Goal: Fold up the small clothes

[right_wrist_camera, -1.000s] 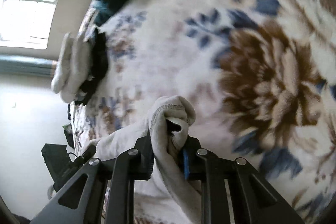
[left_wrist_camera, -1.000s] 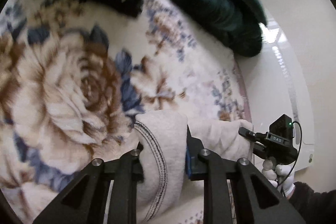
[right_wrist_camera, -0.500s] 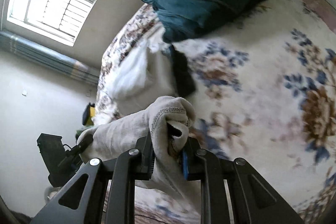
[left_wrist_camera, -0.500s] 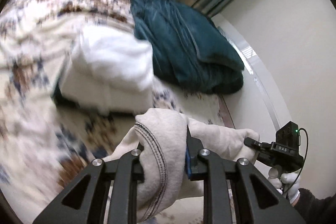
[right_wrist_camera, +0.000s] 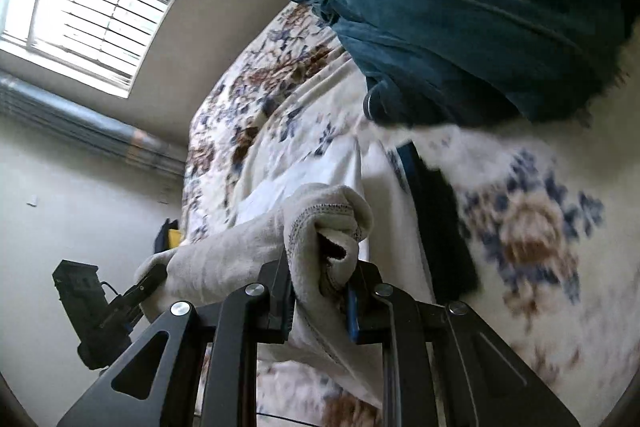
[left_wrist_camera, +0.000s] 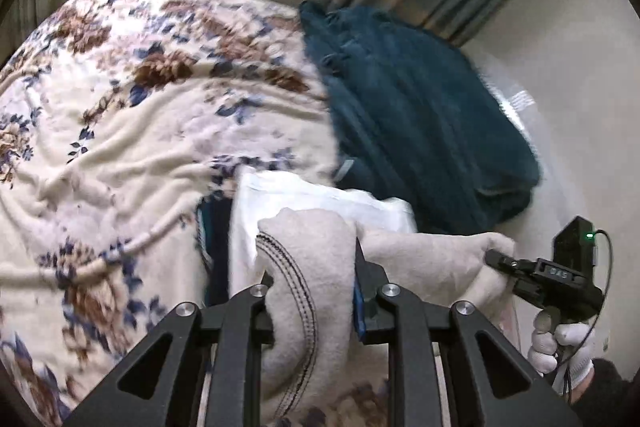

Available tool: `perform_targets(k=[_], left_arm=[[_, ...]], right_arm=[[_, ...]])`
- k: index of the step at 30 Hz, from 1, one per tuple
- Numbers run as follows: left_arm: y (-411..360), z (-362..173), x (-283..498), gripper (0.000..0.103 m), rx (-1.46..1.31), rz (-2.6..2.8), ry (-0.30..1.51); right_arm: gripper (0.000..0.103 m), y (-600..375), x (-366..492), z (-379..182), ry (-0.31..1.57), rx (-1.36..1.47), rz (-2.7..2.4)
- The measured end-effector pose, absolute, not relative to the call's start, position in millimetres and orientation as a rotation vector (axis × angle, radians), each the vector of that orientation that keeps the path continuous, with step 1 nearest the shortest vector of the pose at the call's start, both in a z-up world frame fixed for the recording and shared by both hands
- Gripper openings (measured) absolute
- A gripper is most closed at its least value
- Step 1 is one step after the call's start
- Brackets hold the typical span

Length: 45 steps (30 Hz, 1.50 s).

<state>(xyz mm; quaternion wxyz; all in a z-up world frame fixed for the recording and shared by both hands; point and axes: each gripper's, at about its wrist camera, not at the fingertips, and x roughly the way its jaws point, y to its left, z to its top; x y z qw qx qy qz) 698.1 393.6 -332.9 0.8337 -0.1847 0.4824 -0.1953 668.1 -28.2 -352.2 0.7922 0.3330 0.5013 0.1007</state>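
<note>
Both the left gripper (left_wrist_camera: 314, 291) and right gripper (right_wrist_camera: 318, 301) were clamped on the beige garment (left_wrist_camera: 420, 255), held taut above the floral blanket (left_wrist_camera: 120, 131), beside the white folded stack (left_wrist_camera: 320, 199). Uneven pull could slip one bunched edge free.

The lower part of the garment (left_wrist_camera: 308, 311) drops behind the left gripper (left_wrist_camera: 316, 291) and out past the bottom edge, so its full shape is hidden. In the right wrist view the same cloth (right_wrist_camera: 320, 267) folds over itself between the right gripper's (right_wrist_camera: 320, 291) fingers, hiding the pads. The white stack (left_wrist_camera: 320, 199) covers most of a dark item (left_wrist_camera: 216, 247); what that is cannot be told. The blanket (right_wrist_camera: 532, 239) pattern is smeared by blur. A small yellow object (right_wrist_camera: 174, 237) is too small to identify.
</note>
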Motion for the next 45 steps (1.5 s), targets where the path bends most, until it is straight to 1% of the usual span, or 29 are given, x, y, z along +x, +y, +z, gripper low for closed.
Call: perform_targets(k=[3, 7, 9, 10, 11, 12, 13, 14, 15, 16, 17, 18, 19, 20, 22, 24, 26, 29, 32, 37, 45], left_arm=[[396, -364, 731, 0.020, -0.397, -0.385, 1.101], [398, -387, 752, 0.025, -0.412, -0.371, 1.164], [400, -394, 757, 0.028, -0.436, -0.368, 1.200], [401, -393, 758, 0.034, -0.443, -0.361, 1.205], [402, -391, 759, 0.047, -0.441, -0.336, 1.210], [404, -387, 757, 0.056, -0.422, -0.296, 1.207], [408, -385, 758, 0.077, -0.410, -0.271, 1.201], [411, -379, 755, 0.086, -0.403, -0.251, 1.182], [414, -373, 752, 0.087, -0.391, -0.226, 1.160], [415, -368, 749, 0.088, -0.368, -0.198, 1.146], [416, -363, 744, 0.091, -0.343, -0.172, 1.135], [416, -357, 738, 0.093, -0.314, -0.144, 1.122], [413, -351, 727, 0.096, -0.272, -0.110, 1.107], [410, -346, 718, 0.096, -0.242, -0.086, 1.097], [399, -337, 695, 0.097, -0.170, -0.035, 1.084], [386, -328, 666, 0.097, -0.113, 0.003, 1.081], [377, -320, 642, 0.096, -0.097, 0.015, 1.081], [362, -304, 608, 0.096, -0.070, 0.016, 1.078], [353, -283, 579, 0.096, -0.054, 0.018, 1.063], [339, -243, 538, 0.096, -0.033, -0.006, 1.035], [320, -152, 455, 0.096, -0.007, -0.033, 0.932]], right_arm=[[0.021, -18, 717, -373, 1.105, 0.673, 0.185], [0.021, -18, 748, -397, 1.139, 0.635, 0.160], [0.021, -18, 754, -406, 1.155, 0.616, 0.148], [0.023, -18, 755, -409, 1.162, 0.610, 0.143], [0.028, -19, 757, -411, 1.173, 0.605, 0.136], [0.031, -20, 755, -411, 1.176, 0.609, 0.136], [0.043, -21, 755, -410, 1.182, 0.597, 0.123], [0.050, -22, 754, -407, 1.186, 0.574, 0.103], [0.053, -22, 752, -401, 1.177, 0.546, 0.087], [0.064, -21, 748, -394, 1.171, 0.507, 0.057], [0.075, -20, 744, -387, 1.171, 0.467, 0.027], [0.079, -19, 739, -380, 1.166, 0.441, 0.010], [0.089, -17, 732, -372, 1.160, 0.392, -0.026], [0.096, -13, 726, -365, 1.157, 0.341, -0.057], [0.102, -1, 708, -350, 1.143, 0.223, -0.106], [0.102, 16, 685, -337, 1.134, 0.110, -0.146], [0.102, 29, 665, -330, 1.150, 0.056, -0.157], [0.102, 41, 631, -315, 1.163, 0.044, -0.146], [0.102, 44, 598, -292, 1.133, 0.041, -0.172], [0.102, 46, 537, -234, 1.055, 0.025, -0.199], [0.102, 51, 448, -121, 0.917, -0.048, -0.159]])
